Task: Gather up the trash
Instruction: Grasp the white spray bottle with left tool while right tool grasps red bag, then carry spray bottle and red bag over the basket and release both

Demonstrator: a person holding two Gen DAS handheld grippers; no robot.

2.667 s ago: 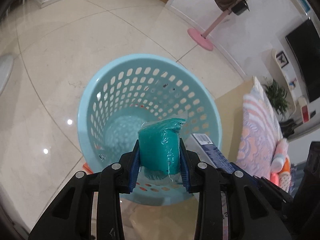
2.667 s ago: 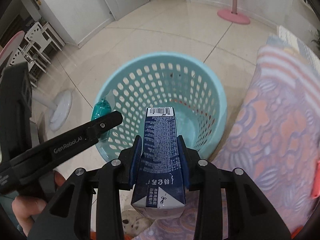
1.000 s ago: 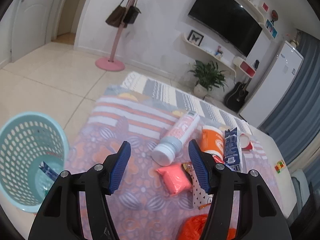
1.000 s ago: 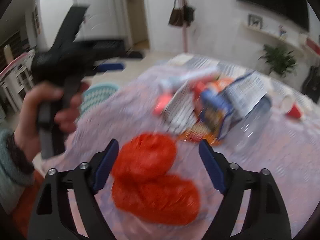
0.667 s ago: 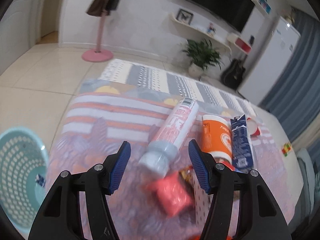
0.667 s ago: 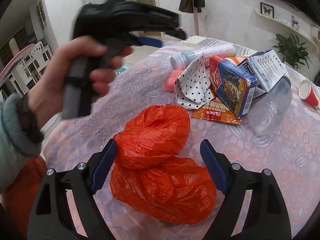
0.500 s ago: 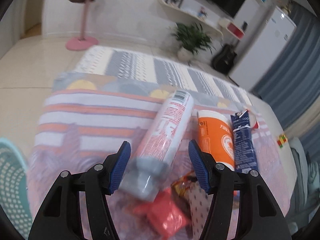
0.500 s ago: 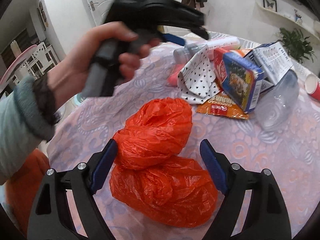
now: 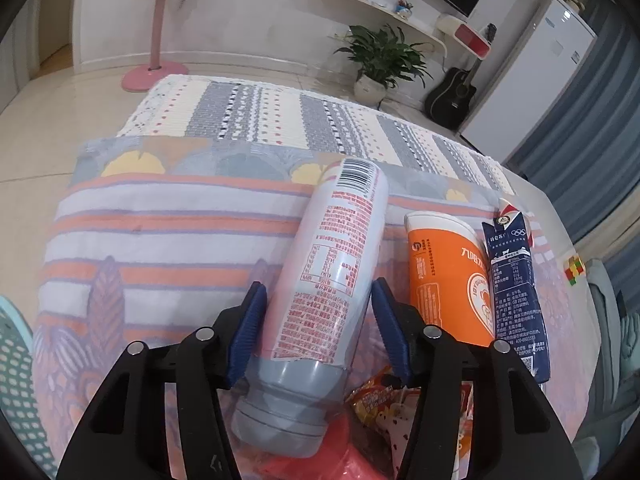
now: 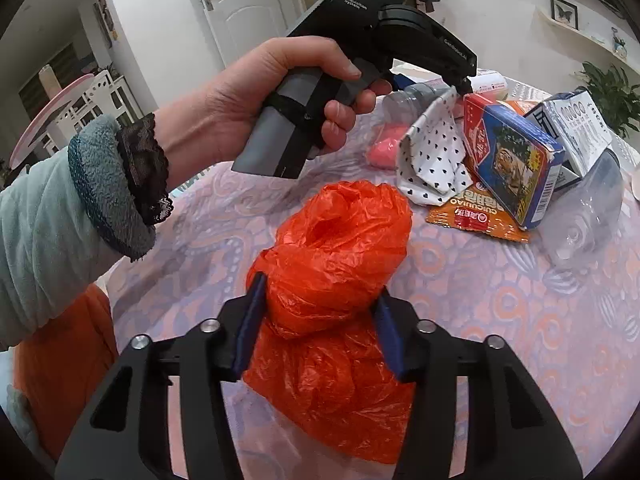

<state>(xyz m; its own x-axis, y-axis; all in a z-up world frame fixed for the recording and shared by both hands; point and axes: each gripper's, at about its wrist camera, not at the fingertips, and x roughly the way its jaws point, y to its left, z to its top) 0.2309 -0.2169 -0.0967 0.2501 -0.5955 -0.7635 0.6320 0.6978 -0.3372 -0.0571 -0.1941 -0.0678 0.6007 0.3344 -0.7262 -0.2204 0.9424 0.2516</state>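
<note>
My left tongs [image 9: 318,330] stand wide, blue pads flanking a grey plastic bottle [image 9: 324,300] lying on the patterned surface [image 9: 160,248]; contact cannot be confirmed. Just right of it lie an orange cup [image 9: 444,276] and a navy carton [image 9: 514,300]. My right tongs [image 10: 320,326] stand wide around the orange plastic bag [image 10: 332,280]. Beyond it: a heart-print wrapper [image 10: 434,152] and a blue box [image 10: 512,160].

basket [image 9: 16,380] cut off; pink packet [image 9: 304,466] half-hidden
</note>
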